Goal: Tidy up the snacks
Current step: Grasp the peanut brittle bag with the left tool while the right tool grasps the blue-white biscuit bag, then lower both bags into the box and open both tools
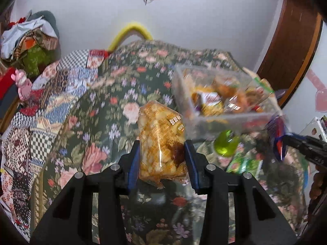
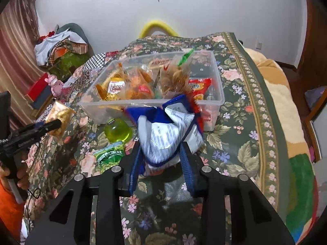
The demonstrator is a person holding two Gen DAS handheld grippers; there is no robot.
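Dark green floral bedspread (image 2: 235, 126), orange snack bag (image 1: 161, 143), blue-white packet (image 2: 165, 134).

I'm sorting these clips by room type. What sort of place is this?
Probably a bedroom at home: a bed under a floral blanket, a pile of clothes by the wall, a striped curtain.

White wall (image 2: 204, 10), floral bedspread (image 2: 235, 122), brown door (image 1: 290, 47), striped curtain (image 2: 16, 51), clothes heap (image 2: 59, 47)
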